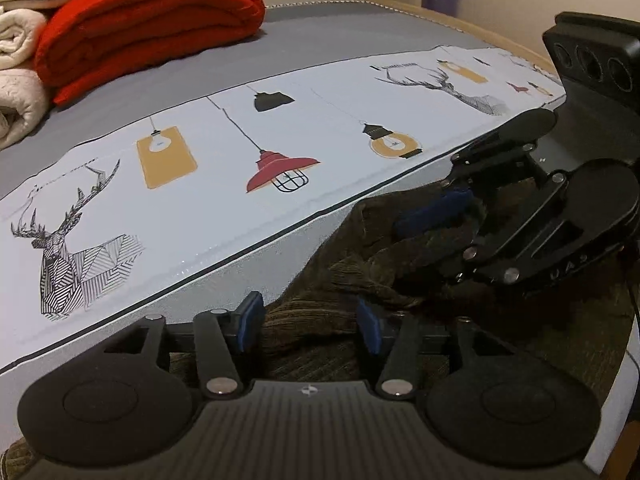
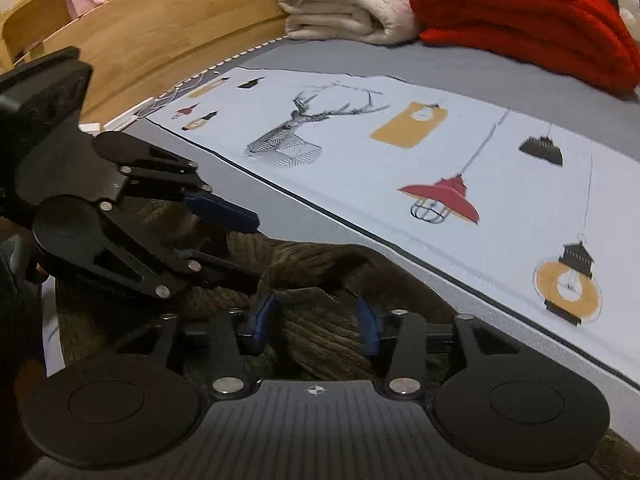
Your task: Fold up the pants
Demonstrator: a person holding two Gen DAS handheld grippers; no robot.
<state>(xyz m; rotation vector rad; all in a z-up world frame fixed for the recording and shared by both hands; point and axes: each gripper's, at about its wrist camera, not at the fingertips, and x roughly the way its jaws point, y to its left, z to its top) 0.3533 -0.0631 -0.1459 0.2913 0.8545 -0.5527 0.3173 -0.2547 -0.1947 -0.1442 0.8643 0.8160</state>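
While the pants [image 1: 344, 280] lie bunched below the printed mat's [image 1: 224, 168] edge, left gripper [image 1: 308, 326] and right gripper [image 2: 316, 320] gape directly over them.

1. The pants [image 1: 340, 280] were dark olive cloth with a ribbed, corduroy-like surface, matt and rumpled.
2. The left gripper [image 1: 310, 322] looked matt black plastic, with bright metal rivets and blue pads [image 1: 250, 320].
3. The printed mat [image 1: 240, 152] was smooth and slightly glossy along its edge.
4. The red blanket [image 2: 528, 20] seemed soft, quilted cloth; the cream blanket [image 2: 344, 4] fleecy.
5. The shelf [image 2: 152, 28] was smooth wood.
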